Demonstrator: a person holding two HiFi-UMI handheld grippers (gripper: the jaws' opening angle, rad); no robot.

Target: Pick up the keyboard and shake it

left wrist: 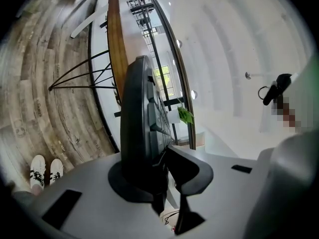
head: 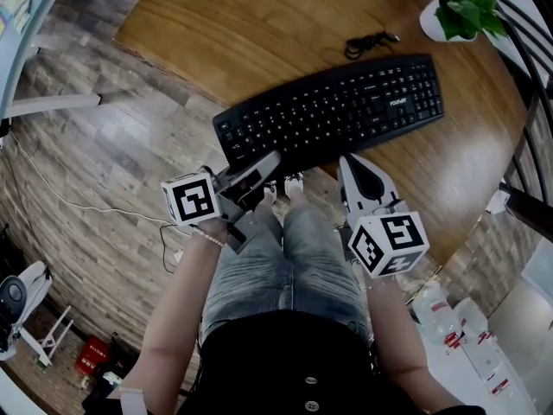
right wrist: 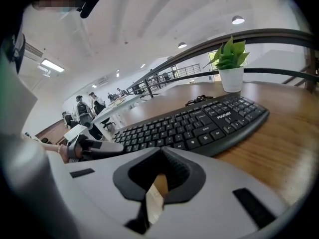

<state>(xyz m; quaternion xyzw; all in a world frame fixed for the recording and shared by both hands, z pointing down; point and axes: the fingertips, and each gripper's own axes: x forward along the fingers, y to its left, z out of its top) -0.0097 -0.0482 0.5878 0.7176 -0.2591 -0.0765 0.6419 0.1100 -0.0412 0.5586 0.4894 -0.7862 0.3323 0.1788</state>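
A black keyboard (head: 337,111) lies flat on the round wooden table (head: 216,33), slanting from near left to far right. My left gripper (head: 272,161) is at its near left corner. In the left gripper view the keyboard (left wrist: 137,123) runs edge-on between the jaws, and the left gripper (left wrist: 159,158) is shut on that end, one pad under it and one on the keys. My right gripper (head: 350,161) sits shut and empty by the table's near edge, short of the keyboard's front rim. In the right gripper view the keyboard (right wrist: 199,123) lies just ahead of the shut right gripper (right wrist: 160,151).
The keyboard's coiled cable (head: 367,43) lies behind it. A potted plant (head: 454,11) stands at the table's far right edge. Black railing bars run along the right. The person's shoes (head: 285,184) are on the wood floor below the table's edge. Bottles (head: 449,318) stand at the lower right.
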